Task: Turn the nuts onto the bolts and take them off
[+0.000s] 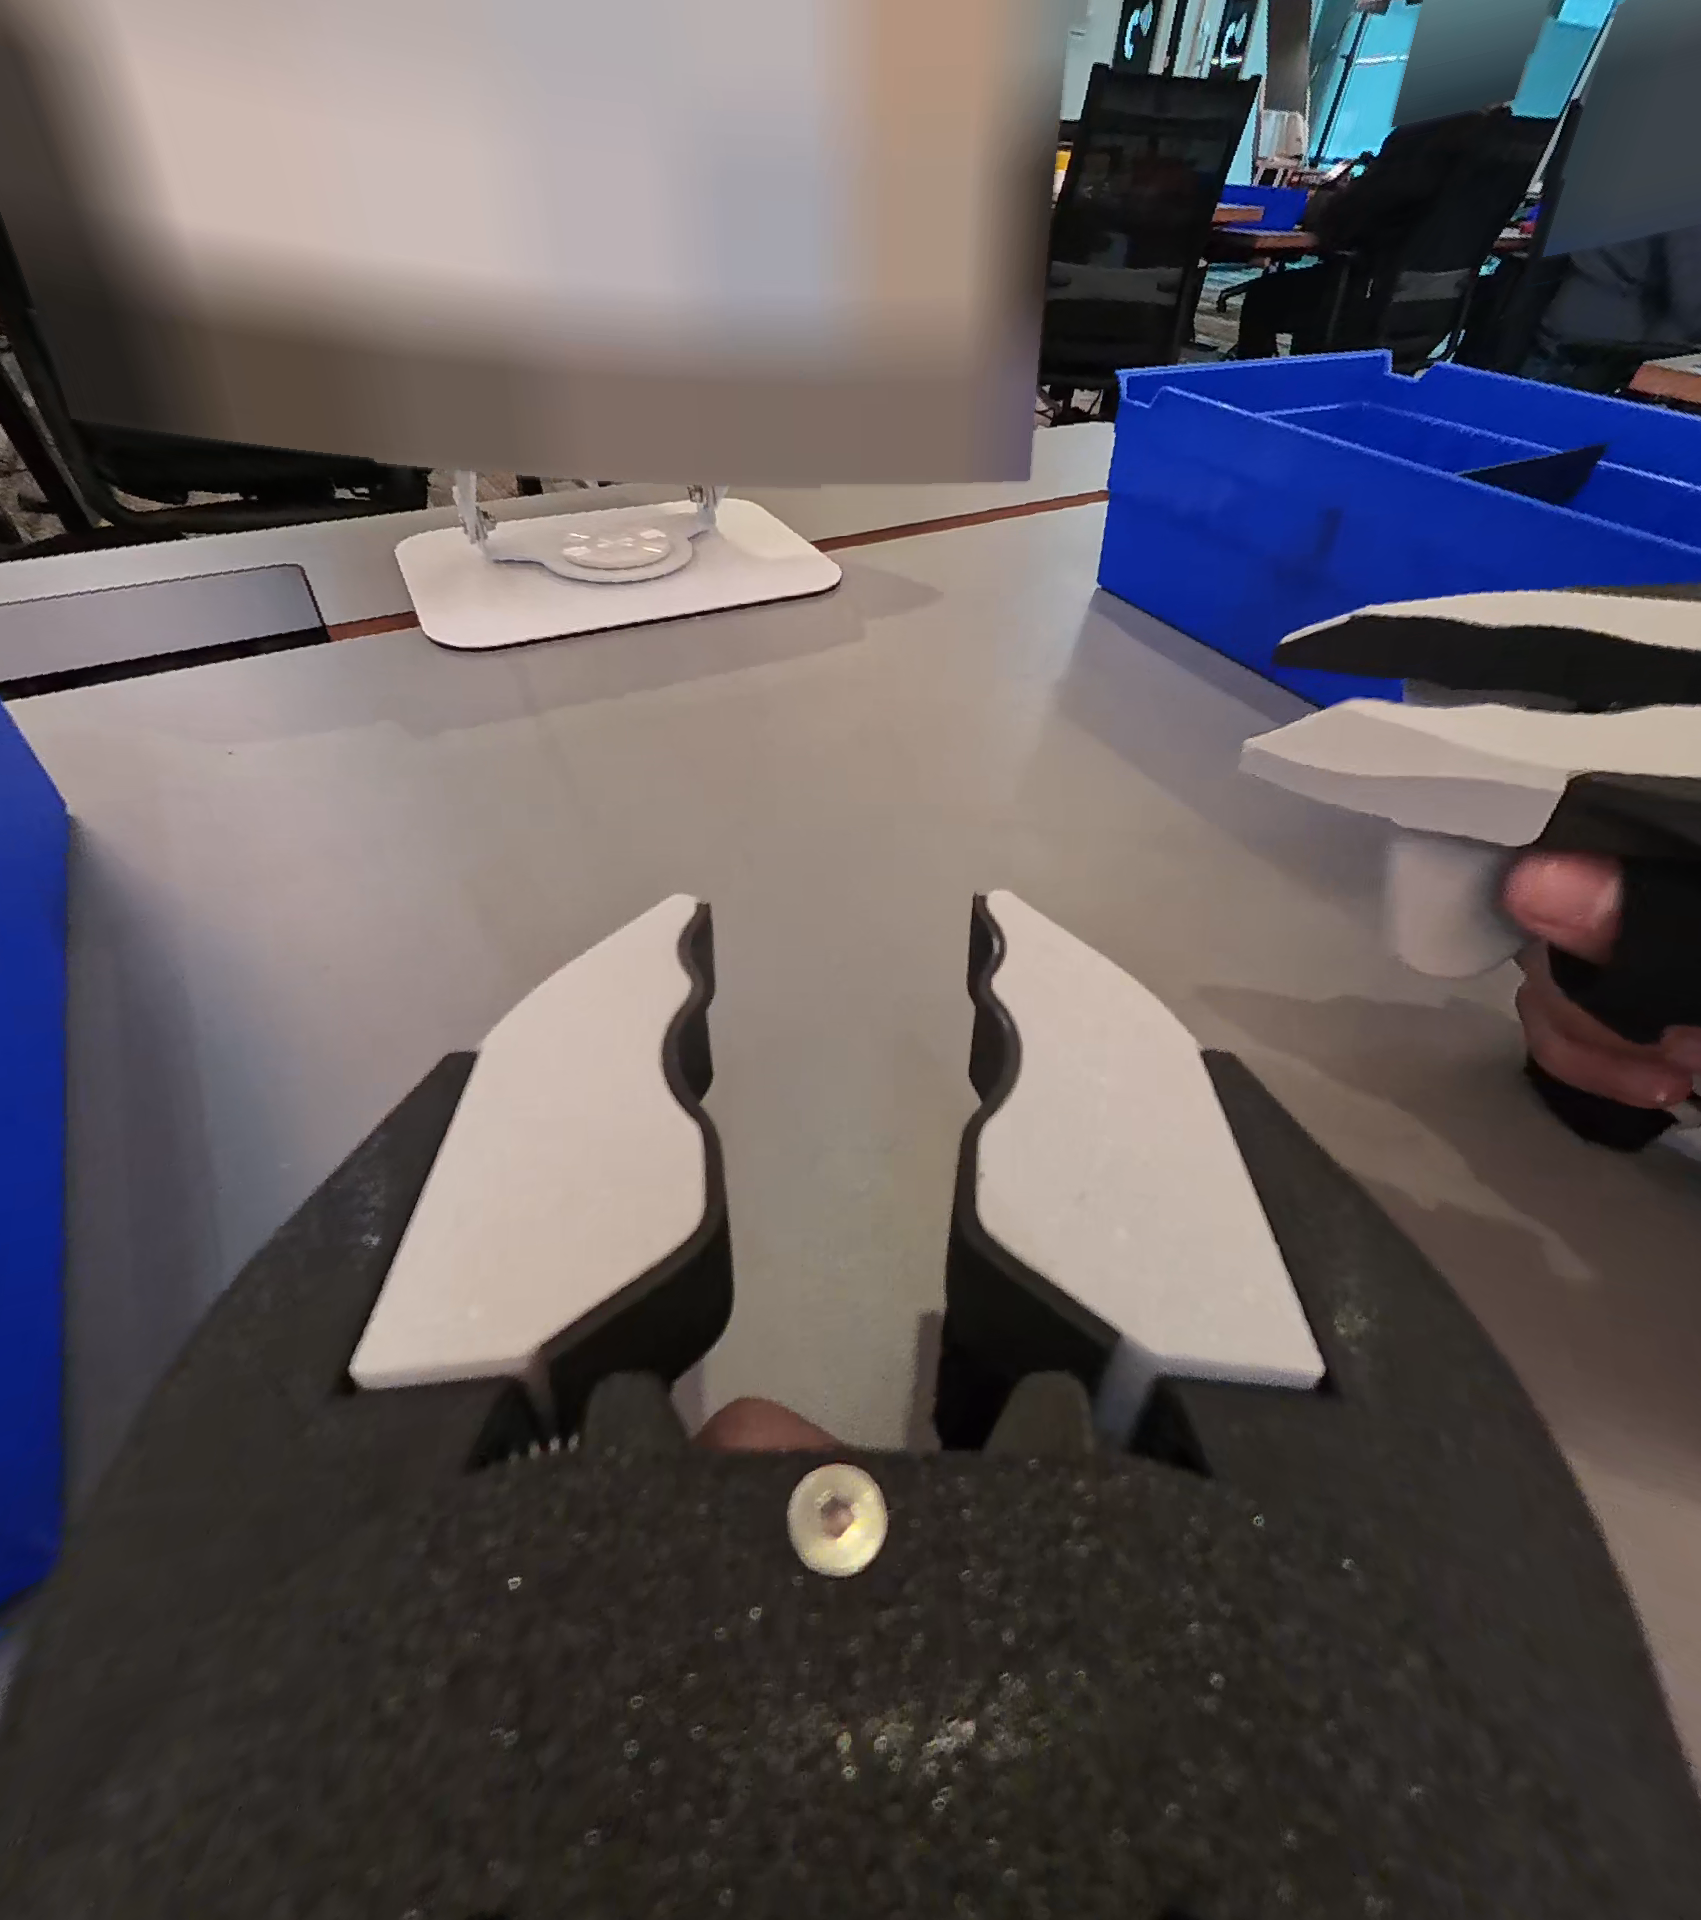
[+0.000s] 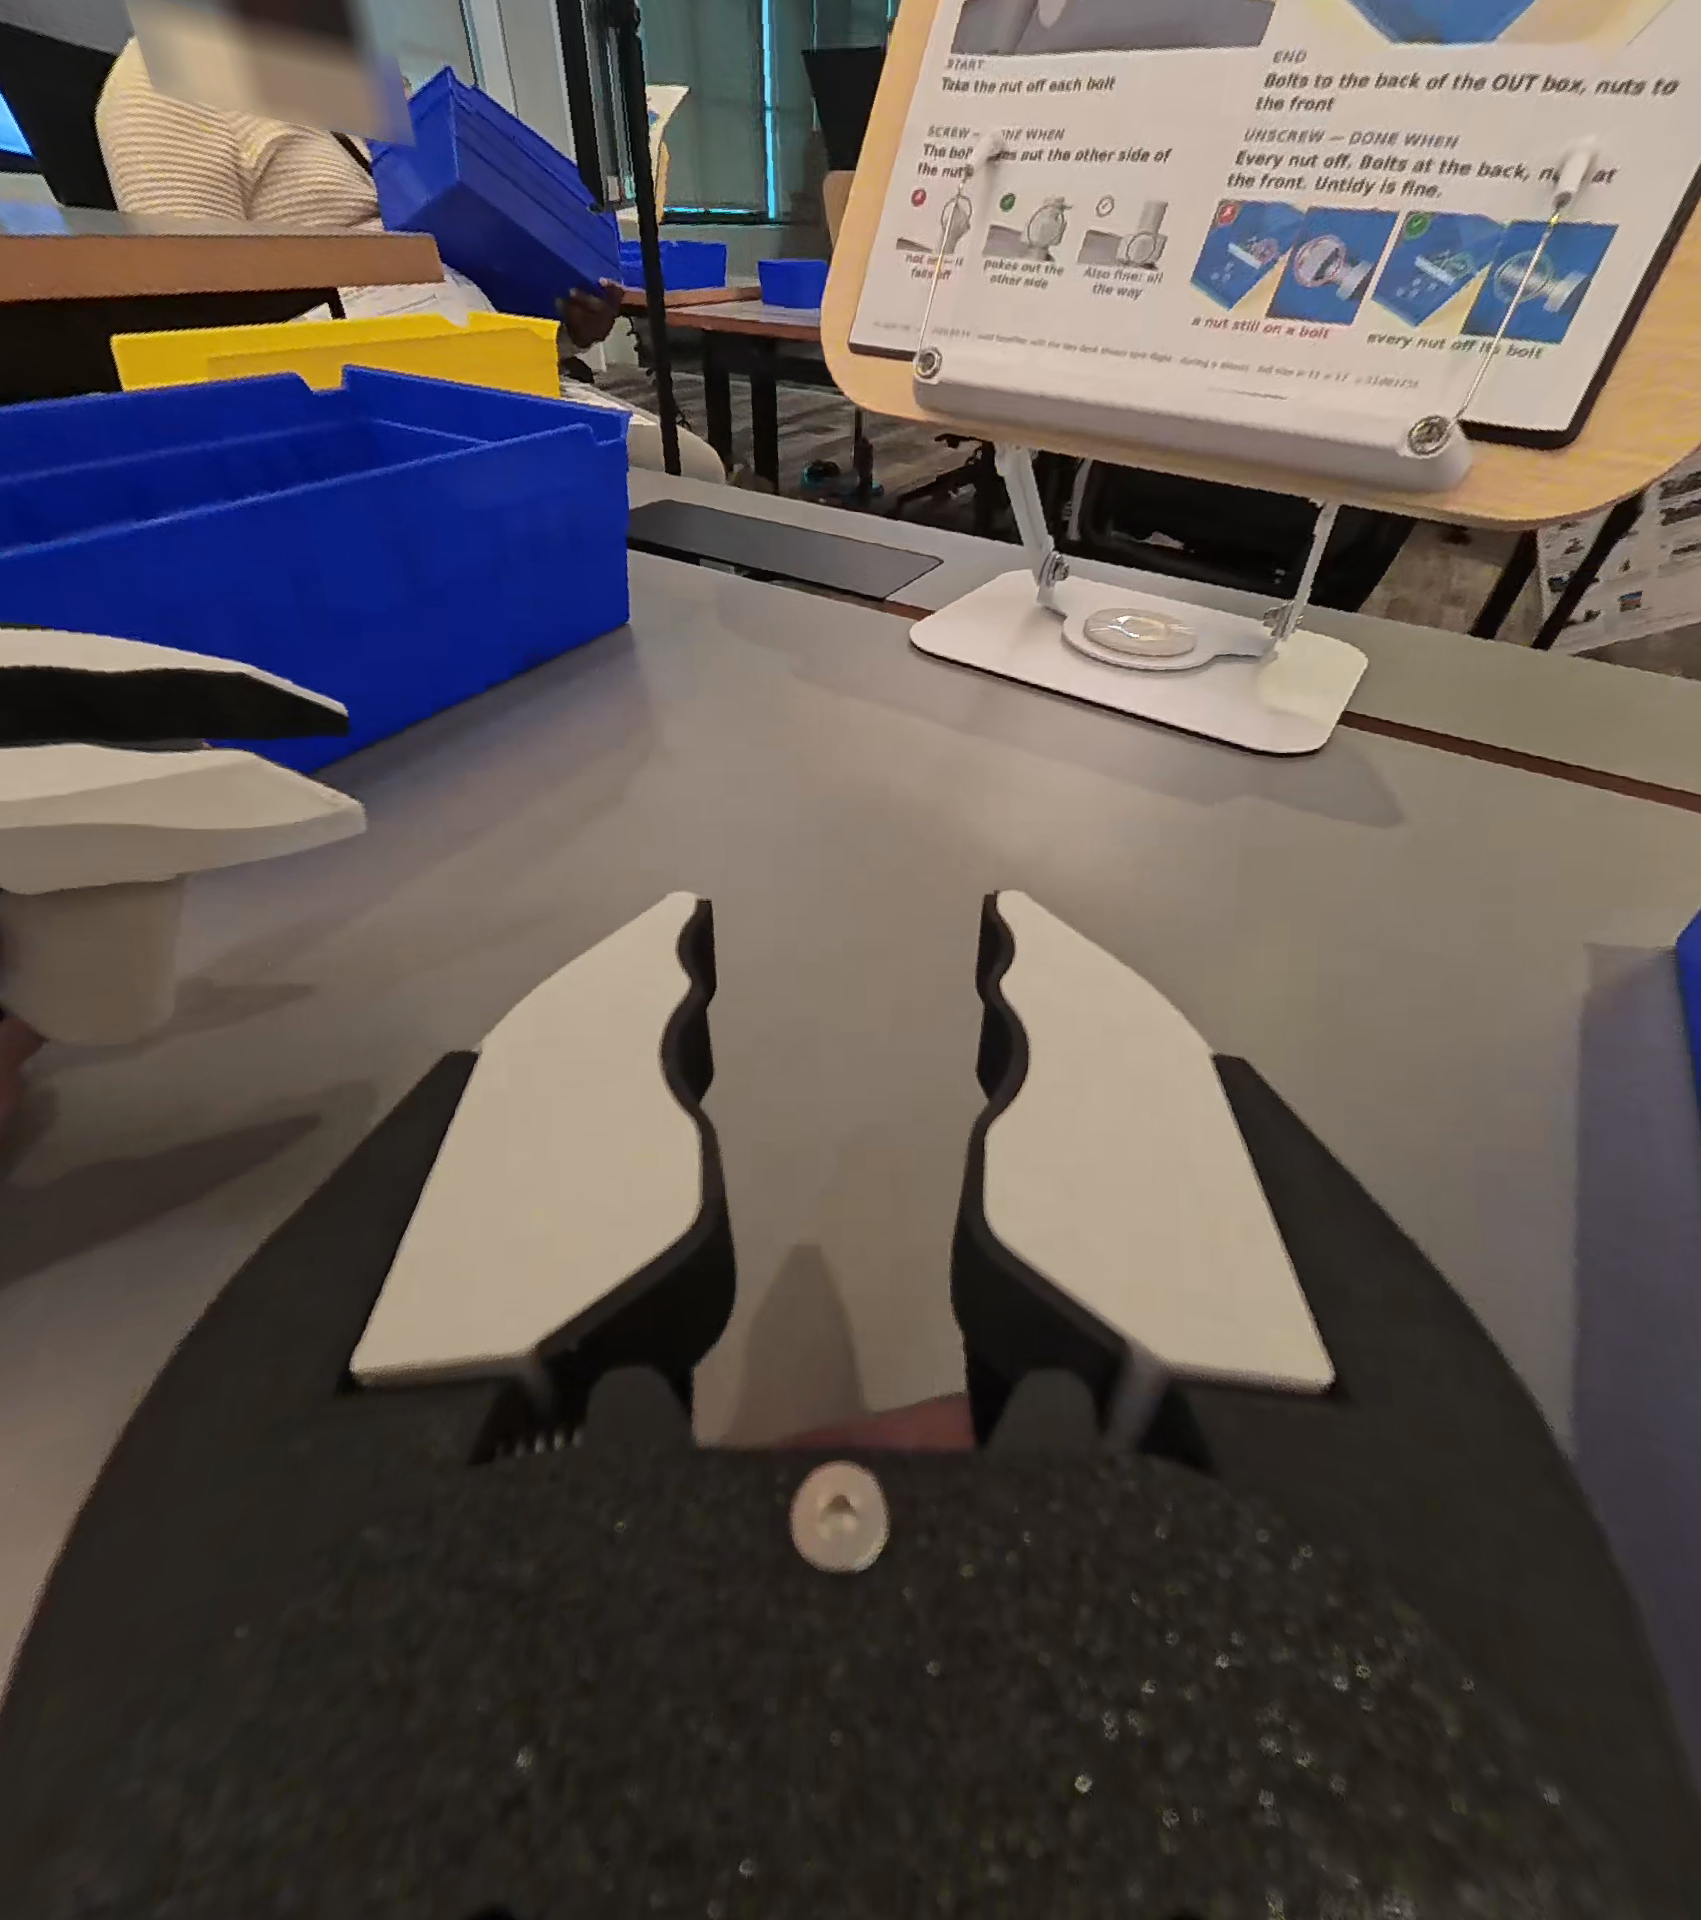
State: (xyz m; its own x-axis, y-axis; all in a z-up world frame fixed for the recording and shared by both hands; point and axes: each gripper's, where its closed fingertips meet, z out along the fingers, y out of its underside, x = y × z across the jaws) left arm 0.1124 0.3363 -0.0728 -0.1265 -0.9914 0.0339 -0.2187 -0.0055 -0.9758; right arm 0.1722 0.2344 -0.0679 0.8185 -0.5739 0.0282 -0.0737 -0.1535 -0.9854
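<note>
A grey table (image 2: 929, 831) with a thin brown strip near its far edge carries everything; a blue divided bin (image 2: 306, 561) stands at left of the right wrist view; a white stand base (image 2: 1282, 675) sits upper right; another blue bin (image 1: 1345, 520) stands upper right in the left wrist view.

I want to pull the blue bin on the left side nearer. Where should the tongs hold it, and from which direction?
Probably the top rim of the near wall of the blue bin. That wall is thin and upright, and the left tongs are open close by. Come from above, with one finger inside and one outside. The broad flat sides offer nothing to pinch.
</note>
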